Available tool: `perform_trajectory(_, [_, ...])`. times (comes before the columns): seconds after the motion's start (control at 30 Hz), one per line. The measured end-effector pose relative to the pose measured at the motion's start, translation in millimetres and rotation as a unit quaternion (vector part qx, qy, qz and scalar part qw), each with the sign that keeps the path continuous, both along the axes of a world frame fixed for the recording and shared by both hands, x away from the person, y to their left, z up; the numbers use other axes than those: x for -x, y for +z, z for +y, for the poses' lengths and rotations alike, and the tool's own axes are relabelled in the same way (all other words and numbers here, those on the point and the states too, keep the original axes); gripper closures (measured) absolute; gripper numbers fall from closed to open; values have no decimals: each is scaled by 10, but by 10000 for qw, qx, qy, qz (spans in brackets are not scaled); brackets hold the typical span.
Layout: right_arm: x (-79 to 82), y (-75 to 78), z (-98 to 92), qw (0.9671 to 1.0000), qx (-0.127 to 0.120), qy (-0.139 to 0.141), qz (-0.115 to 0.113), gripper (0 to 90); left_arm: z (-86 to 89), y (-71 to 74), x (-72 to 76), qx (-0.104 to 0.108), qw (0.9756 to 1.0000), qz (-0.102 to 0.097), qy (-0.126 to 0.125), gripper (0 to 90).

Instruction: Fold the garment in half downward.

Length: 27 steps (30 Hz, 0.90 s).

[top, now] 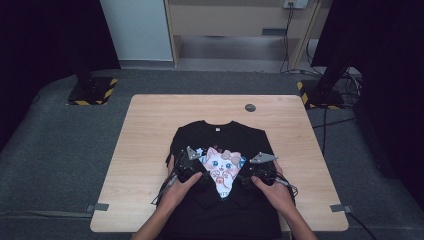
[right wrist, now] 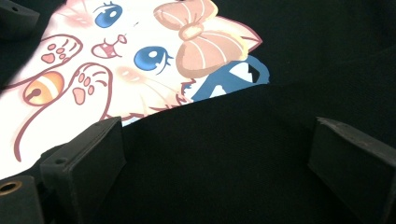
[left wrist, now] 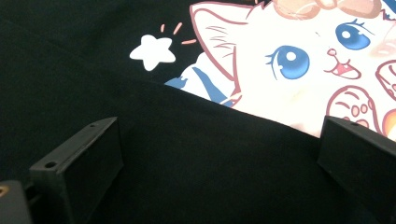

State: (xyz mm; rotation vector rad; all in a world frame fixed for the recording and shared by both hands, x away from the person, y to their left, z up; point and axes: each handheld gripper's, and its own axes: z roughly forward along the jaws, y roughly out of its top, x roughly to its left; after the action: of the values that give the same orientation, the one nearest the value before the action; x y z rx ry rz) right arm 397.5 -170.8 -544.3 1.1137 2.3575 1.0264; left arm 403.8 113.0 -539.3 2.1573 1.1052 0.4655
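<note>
— From up high, what's on the wooden table (top: 150, 130)?

— A black T-shirt (top: 220, 137) with a cartoon cat print (top: 222, 167), lying flat with its collar toward the far edge. It sits on the near half of the table, its hem hanging off the near edge by the person. Both sides look folded in over the print, so the cat shows as a wedge narrowing toward the person.

— And the hands?

— The left gripper (top: 192, 167) rests on the shirt just left of the cat, the right gripper (top: 257, 172) just right of it. Each has a grey three-cornered plate on top, and the person's hands hold them from behind. From that height I can't tell how the jaws stand.

— Anything else near the shirt?

— A small dark round disc (top: 250, 107) on the table, beyond the collar and a bit right.

— What does the left gripper view give you?

— The left gripper (left wrist: 219, 158) has its two black jaws spread wide apart, with nothing pinched between them. Under them lies a fold of black cloth whose edge runs across the cat print (left wrist: 299, 60); a white star (left wrist: 152, 51) sits left of the cat's ear.

— The right gripper view?

— Much the same. The right gripper (right wrist: 217, 154) has its jaws wide apart too, resting on or just over a black fold, I can't tell which. Past the fold's edge the cat print (right wrist: 116, 60) shows its blue eyes, peach bow (right wrist: 198, 35), paws and golden bell (right wrist: 44, 88).
</note>
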Motion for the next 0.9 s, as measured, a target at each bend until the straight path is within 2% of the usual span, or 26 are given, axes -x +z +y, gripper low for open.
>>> perform_trajectory(0.17, [105,-1,-2,10000,5,5,2,46,12,-5,115,16,10000,-7,-63,0])
perform_trajectory(0.47, [213,31,0,9997,127,149,151,42,41,3,254,0,9997,22,-229,0])
perform_trajectory(0.57, [203,89,4,9993,163,239,220,42,60,44,246,-2,9995,35,-298,15])
perform_trajectory(0.73, [121,303,-2,9993,85,313,159,43,101,174,171,-49,9994,-62,-324,13])
perform_trajectory(0.8, [79,285,19,9994,-24,260,213,45,113,180,106,-45,9997,-29,-258,13])
perform_trajectory(0.9, [26,142,86,9994,66,212,267,47,127,113,34,-71,9998,12,-160,15])
